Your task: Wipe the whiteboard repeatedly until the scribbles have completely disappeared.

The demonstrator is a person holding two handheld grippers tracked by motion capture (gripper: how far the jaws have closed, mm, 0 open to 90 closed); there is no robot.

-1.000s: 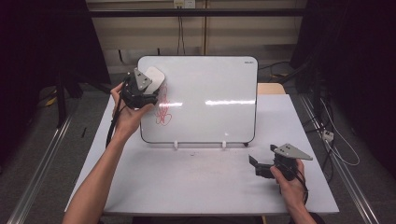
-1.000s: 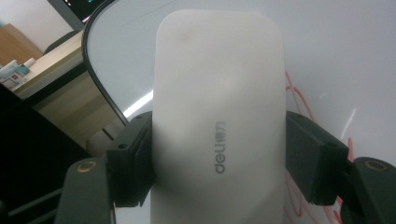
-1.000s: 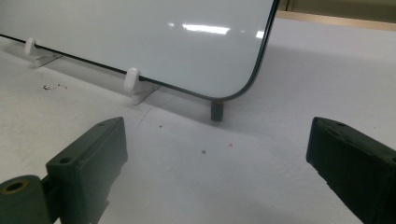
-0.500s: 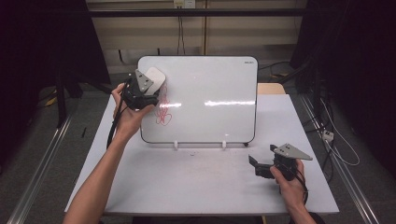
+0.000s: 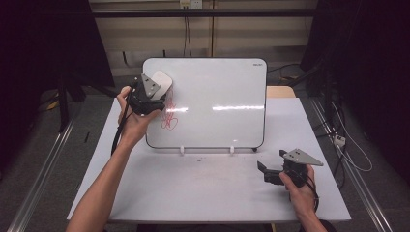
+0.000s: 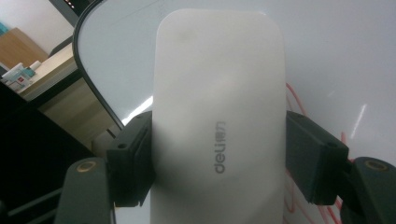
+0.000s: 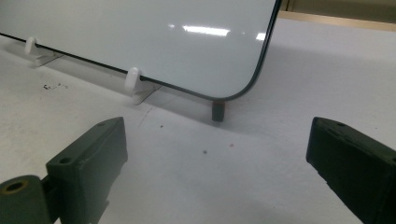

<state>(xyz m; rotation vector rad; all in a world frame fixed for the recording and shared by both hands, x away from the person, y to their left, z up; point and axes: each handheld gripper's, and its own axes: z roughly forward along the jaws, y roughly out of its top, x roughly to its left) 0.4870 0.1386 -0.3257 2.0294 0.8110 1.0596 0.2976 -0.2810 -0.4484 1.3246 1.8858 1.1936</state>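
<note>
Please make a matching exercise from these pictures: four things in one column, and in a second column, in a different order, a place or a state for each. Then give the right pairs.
1. white oblong plastic eraser
2. red pen scribble
3. right gripper
4. white rectangular whiteboard with dark rim

A. open, low over the table
B. propped on small white feet
C. clamped in the left gripper
D. on the board's left part

Pairs: 1-C, 2-D, 3-A, 4-B
</note>
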